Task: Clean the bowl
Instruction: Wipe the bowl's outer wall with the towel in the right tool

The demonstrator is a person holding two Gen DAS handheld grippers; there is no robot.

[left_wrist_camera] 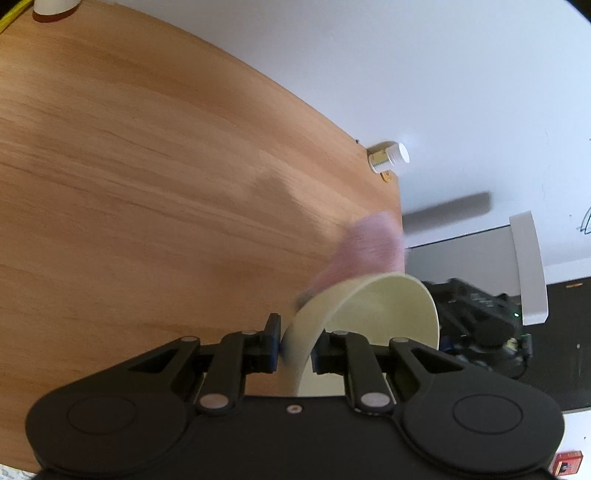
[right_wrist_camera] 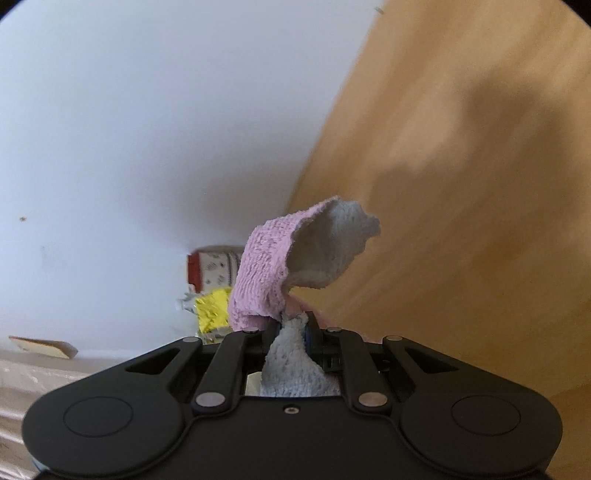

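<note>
A pale cream bowl [left_wrist_camera: 384, 310] is held tilted on edge above the wooden table [left_wrist_camera: 147, 166], its rim pinched by my left gripper [left_wrist_camera: 297, 349], which is shut on it. Just beyond the bowl's far rim a blurred pink cloth [left_wrist_camera: 369, 243] hovers. In the right wrist view the same pink and grey cloth [right_wrist_camera: 295, 258] sticks up from my right gripper [right_wrist_camera: 293, 328], which is shut on it; a grey fold hangs back between the fingers. The bowl does not appear in the right wrist view.
A small white-capped bottle [left_wrist_camera: 388, 158] lies near the table's far corner. A white-and-red object [left_wrist_camera: 51, 11] stands at the far left edge. Dark equipment [left_wrist_camera: 480, 321] sits off the table to the right. Yellow and red packaging [right_wrist_camera: 214, 288] lies by the white wall.
</note>
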